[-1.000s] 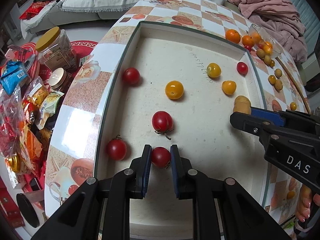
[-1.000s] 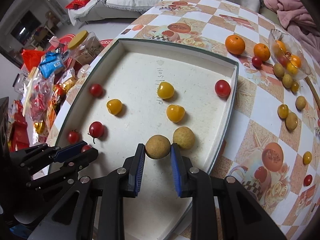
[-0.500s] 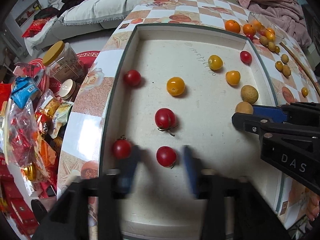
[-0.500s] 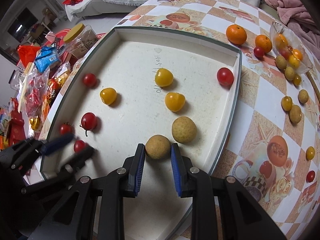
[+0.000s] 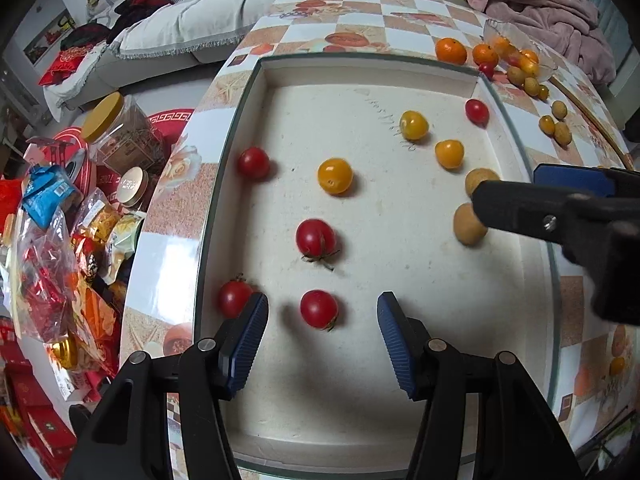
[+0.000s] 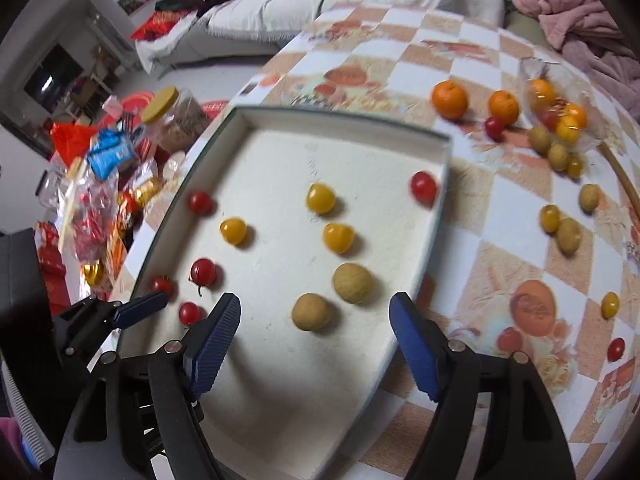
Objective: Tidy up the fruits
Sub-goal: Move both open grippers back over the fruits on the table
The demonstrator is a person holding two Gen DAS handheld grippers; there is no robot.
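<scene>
Tray [image 5: 516,168] holds five red tomatoes, three yellow, two longans.

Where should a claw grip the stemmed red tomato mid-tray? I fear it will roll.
Grip the stemmed red tomato across its round middle, coming from above. Its stem lies sideways on the tray, toward the near edge, so set the pads on the left and right flanks, clear of it. The fruit around it stands apart.
</scene>
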